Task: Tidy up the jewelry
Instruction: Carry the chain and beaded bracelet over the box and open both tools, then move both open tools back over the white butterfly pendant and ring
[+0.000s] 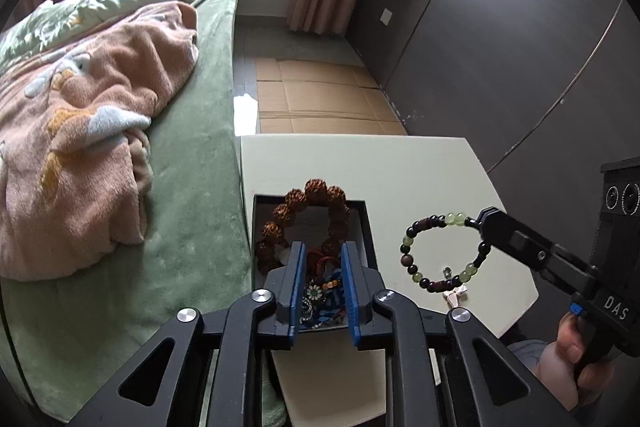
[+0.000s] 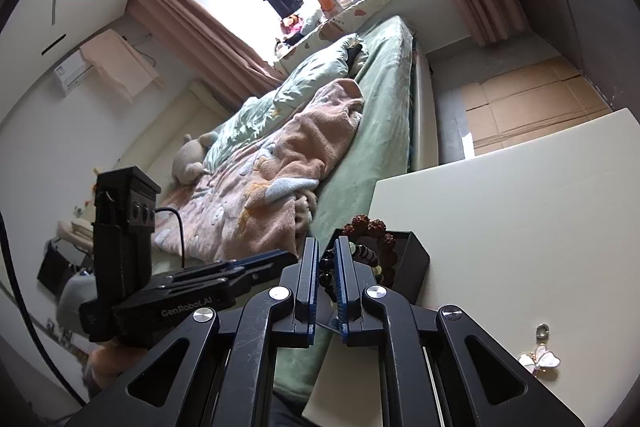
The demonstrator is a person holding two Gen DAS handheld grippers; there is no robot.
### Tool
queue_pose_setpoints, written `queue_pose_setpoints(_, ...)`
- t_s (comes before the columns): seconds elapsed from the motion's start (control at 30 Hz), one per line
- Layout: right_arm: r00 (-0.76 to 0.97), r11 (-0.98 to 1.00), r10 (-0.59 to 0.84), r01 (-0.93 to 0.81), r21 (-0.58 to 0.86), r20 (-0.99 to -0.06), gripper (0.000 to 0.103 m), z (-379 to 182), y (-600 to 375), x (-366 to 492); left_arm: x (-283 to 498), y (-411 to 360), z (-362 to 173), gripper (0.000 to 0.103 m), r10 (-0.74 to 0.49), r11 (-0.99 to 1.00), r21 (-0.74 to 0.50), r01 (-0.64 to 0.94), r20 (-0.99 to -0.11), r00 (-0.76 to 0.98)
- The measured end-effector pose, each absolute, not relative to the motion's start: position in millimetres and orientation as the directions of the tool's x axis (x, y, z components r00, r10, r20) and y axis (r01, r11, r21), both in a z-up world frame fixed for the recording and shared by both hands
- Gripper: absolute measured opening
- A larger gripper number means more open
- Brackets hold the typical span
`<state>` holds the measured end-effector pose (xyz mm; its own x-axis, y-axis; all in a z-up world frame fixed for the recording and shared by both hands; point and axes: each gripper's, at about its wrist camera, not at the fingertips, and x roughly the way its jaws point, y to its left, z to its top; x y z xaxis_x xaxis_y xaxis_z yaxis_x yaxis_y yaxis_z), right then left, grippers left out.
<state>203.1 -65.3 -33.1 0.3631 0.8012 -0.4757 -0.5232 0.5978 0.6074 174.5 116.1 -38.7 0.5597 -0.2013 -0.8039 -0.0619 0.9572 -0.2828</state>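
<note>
Jewelry is partly sorted, by the look of it: the open black rectangular box (image 1: 370, 227) at the near left corner of the pale cream tabletop (image 1: 360, 163) already holds a bracelet of large knobbly brown seed beads (image 1: 304, 211), which rides up over the far wall, plus a tangle of small coloured pieces beneath the left gripper (image 1: 321, 291). Still outside the box are the bracelet of dark and pale green round beads (image 1: 416, 259) and, on the tabletop, a small white butterfly-shaped piece (image 2: 540, 359) with a little clear ring-like item (image 2: 543, 330) near it.

The right gripper (image 2: 324, 283) is pinched closed on the dark-and-green bracelet, holding it in the air just right of the box. The loop hangs nearly face-on to the left wrist view, its long axis running from the grip point down and leftward.

The left gripper's jaws stand slightly apart above the box contents, with nothing visibly clamped.
</note>
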Motion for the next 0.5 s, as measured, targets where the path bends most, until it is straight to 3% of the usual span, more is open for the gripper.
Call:
queue_pose_setpoints(0.07,0.351,0.588,0.808,-0.523,0.616,-0.473,0.010,-34,-63,203,170,122,-44,0.072,-0.200,0.952,-0.295,-0.083,-0.804,0.560)
queue_pose_setpoints(0.1,0.345,0.584,0.811,-0.524,0.620,-0.472,0.010,-35,-62,204,167,125,-45,0.077,-0.200,0.948,-0.304,-0.091,-0.796,0.571)
queue_pose_setpoints(0.5,0.258,0.536,0.840,-0.529,0.657,-0.478,0.010,-50,-17,202,133,170,-45,0.078,-0.139,0.917,-0.336,-0.215,-0.773,0.619)
